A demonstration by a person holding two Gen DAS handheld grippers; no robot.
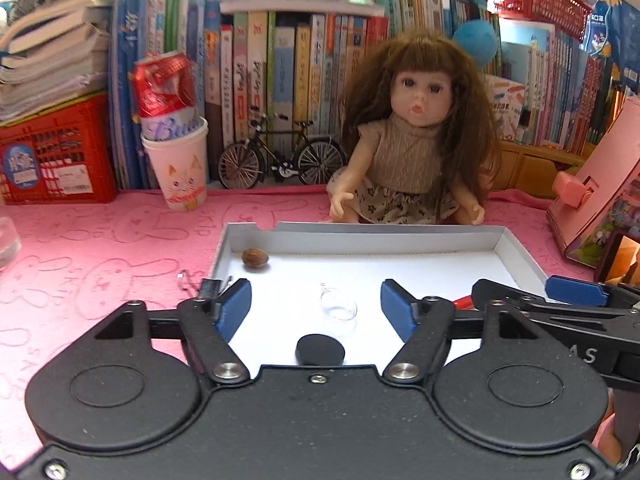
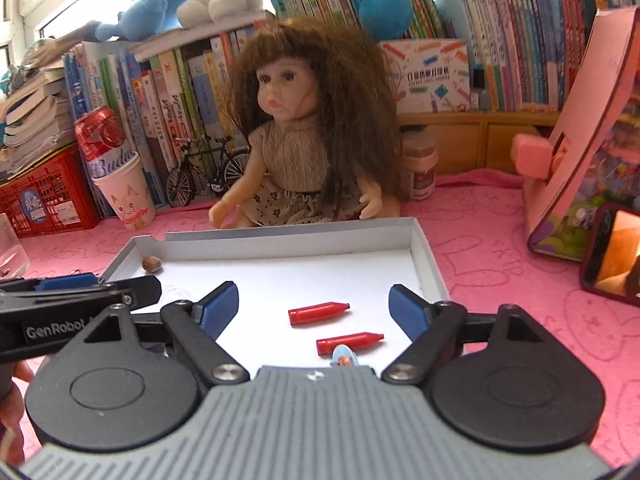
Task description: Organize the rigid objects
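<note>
Both the left gripper [image 1: 316, 304] and right gripper [image 2: 314, 308] are standing open and empty over the white tray [image 1: 400, 236] — nut [image 1: 255, 258], glass bulb [image 1: 339, 307], black disc [image 1: 320, 350] and two red caps [image 2: 319, 313] are lying inside, so sorting is looking well advanced.

Wrist views — close, sharing tray [image 1: 520, 254]
</note>
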